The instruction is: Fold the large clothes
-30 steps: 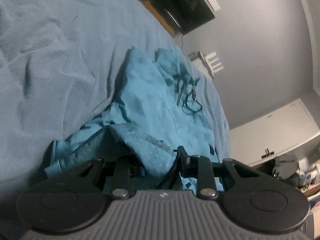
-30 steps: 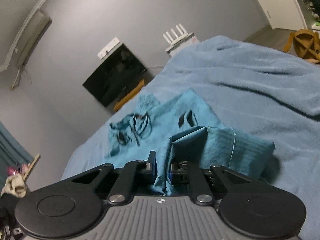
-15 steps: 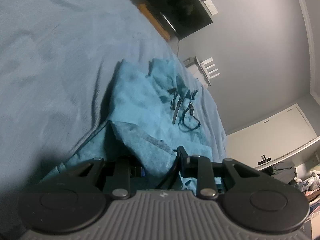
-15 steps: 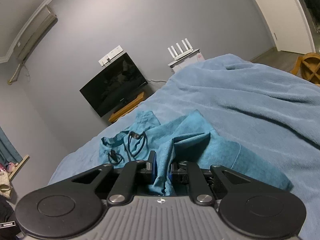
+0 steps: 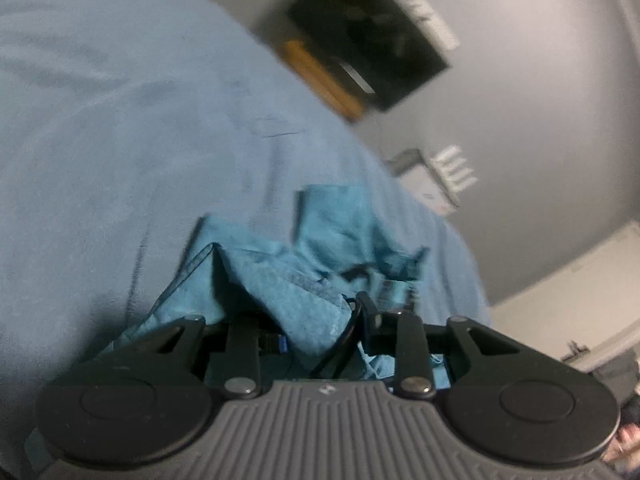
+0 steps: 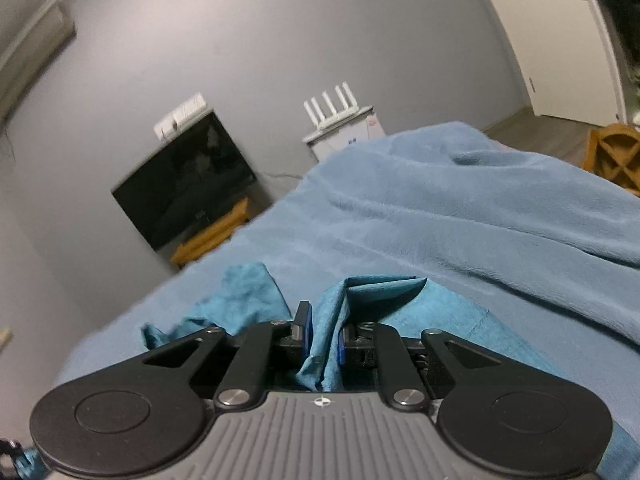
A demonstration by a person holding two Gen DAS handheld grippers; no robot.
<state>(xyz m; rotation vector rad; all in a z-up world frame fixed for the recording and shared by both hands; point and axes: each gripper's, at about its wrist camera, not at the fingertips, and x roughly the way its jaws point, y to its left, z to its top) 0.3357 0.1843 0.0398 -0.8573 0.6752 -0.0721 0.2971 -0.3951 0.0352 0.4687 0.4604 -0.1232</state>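
Observation:
A teal garment (image 5: 336,232) lies bunched on the blue blanket (image 5: 120,120) of a bed. My left gripper (image 5: 320,320) is shut on a thick fold of the teal garment, which drapes over its fingers and hides them; a black drawstring hangs by it. In the right wrist view the garment (image 6: 248,300) rises into my right gripper (image 6: 323,334), which is shut on an edge of it. Both hold the cloth lifted off the bed. The view is motion-blurred.
The blue blanket (image 6: 460,220) is rumpled into ridges at the right. Beyond the bed's far edge stand a black TV (image 6: 188,176) on a wooden stand, a white router (image 6: 336,110) on a small cabinet, and a grey wall. A wooden stool (image 6: 616,156) stands far right.
Both grippers have carried the held cloth forward over the rest of the garment toward its far end. Less of the flat garment shows now; the drawstrings are nearly covered.

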